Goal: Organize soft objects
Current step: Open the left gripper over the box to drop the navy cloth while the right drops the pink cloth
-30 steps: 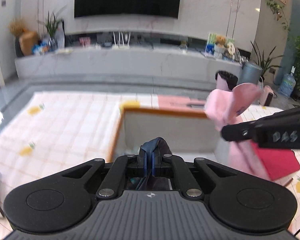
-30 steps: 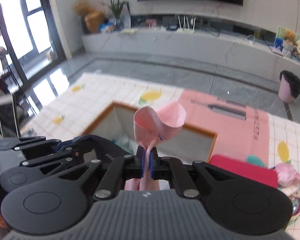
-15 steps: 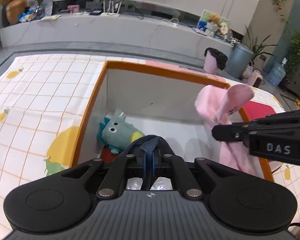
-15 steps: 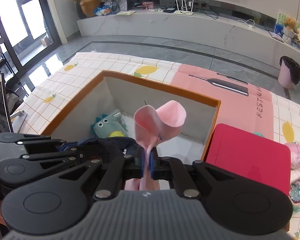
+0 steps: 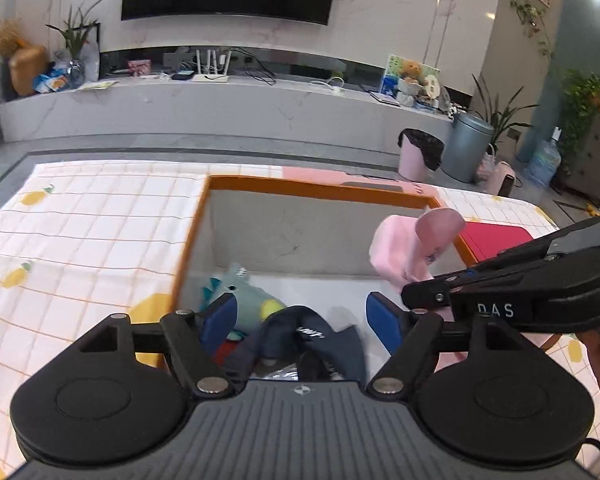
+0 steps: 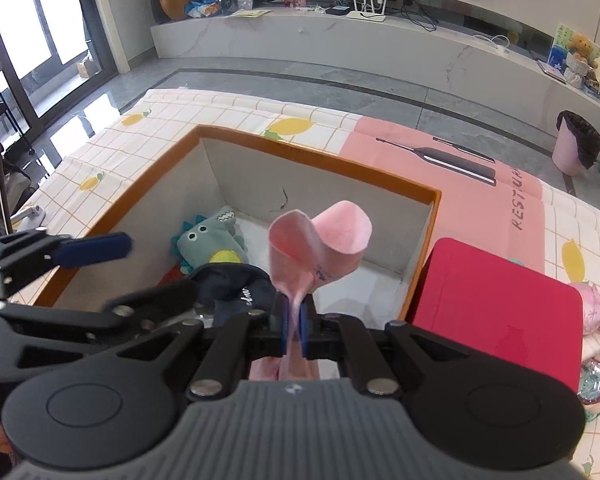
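Here the left gripper [image 5: 300,320] has just been opening; its jaws stand wide over a crumpled navy cloth [image 5: 312,336] lying loose in the orange-rimmed box [image 6: 320,156], pads clear of it. The right gripper [image 6: 294,326] is pinched tight on one soft pink fabric piece [image 6: 320,248], curled into a loop above the box. One plush teal dinosaur [image 6: 212,240] lies inside.
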### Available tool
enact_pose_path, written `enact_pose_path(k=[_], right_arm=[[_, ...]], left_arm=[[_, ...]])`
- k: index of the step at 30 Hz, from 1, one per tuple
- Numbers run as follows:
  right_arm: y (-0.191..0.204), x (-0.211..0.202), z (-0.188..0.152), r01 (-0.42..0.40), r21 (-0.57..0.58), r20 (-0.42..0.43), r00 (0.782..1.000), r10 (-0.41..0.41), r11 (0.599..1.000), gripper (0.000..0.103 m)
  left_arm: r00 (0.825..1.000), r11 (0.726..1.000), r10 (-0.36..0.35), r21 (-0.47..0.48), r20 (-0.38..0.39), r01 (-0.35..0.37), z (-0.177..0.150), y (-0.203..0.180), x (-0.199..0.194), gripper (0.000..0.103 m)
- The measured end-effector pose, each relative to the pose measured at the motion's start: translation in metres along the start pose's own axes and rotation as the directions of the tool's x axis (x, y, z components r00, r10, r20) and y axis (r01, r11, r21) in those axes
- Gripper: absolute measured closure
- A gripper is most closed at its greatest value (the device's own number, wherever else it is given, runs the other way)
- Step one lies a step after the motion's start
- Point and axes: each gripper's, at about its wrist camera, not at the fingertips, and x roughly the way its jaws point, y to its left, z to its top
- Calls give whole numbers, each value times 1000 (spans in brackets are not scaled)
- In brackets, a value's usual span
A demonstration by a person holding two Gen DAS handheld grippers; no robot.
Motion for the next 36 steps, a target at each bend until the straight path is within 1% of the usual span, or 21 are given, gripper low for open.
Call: enact_pose_path(k=[3,5,9,13,17,18,20,21,22,23,24,25,26,27,28,32,36], right_arm=[[1,0,2,0,-6,-2,1000,0,1000,100],[3,0,2,2,-8,-2,1000,-2,1000,100],[6,1,3,4,-11,-9,1000,-4,1000,100],[10,1,4,7,-19,-13,1000,-7,1000,100],[9,2,6,12,-9,-13,1000,-12,1000,98],[9,3,6,15,-18,-19,1000,-15,1000,95],[8,6,7,18,-24,-26,999,-19,1000,94],[7,6,7,18,-21,-26,999,-19,1000,91],[6,6,8,11,-18,-25,1000,-11,1000,72],[5,6,8,1,-15,-21,1000,-1,1000,59],[5,5,9,-8,-12,-11,1000,8,1000,34],[5,4,9,-13,-12,-2,1000,13,1000,15],[6,4,10,-16,-19,2,1000,16,1000,9],[8,3,10,-13,-30,4,1000,13,999,4],[10,3,11,-7,-44,2,1000,7,999,3],[18,2,13,42,-89,3,999,-42,995,3],[16,3,15,30,-61,-8,999,-31,998,3]], left_arm=[[995,996,-75,-55,-66,71,0,9,0,16],[992,991,-101,-98,-72,94,-1,16,-3,16],[995,990,-89,-112,-45,83,0,22,-8,15],[989,986,-125,-117,-80,115,-1,26,-3,15],[990,989,-114,-101,-86,106,-3,24,-2,14],[990,990,-110,-93,-87,102,-3,22,-2,14],[991,992,-104,-83,-86,97,-6,19,-3,14],[991,992,-105,-81,-87,98,-7,18,-2,14],[990,991,-112,-79,-88,106,-7,17,-2,14],[988,990,-123,-79,-90,116,-7,17,-2,14],[987,989,-133,-83,-94,125,-9,19,-2,14],[986,988,-137,-85,-98,129,-9,20,-1,14],[986,988,-135,-82,-99,128,-9,20,0,14],[987,990,-128,-77,-98,121,-10,20,-1,14],[988,991,-122,-71,-97,115,-10,19,0,14],[989,992,-114,-55,-94,109,-11,16,0,14],[989,991,-120,-65,-90,114,-11,16,-1,14]])
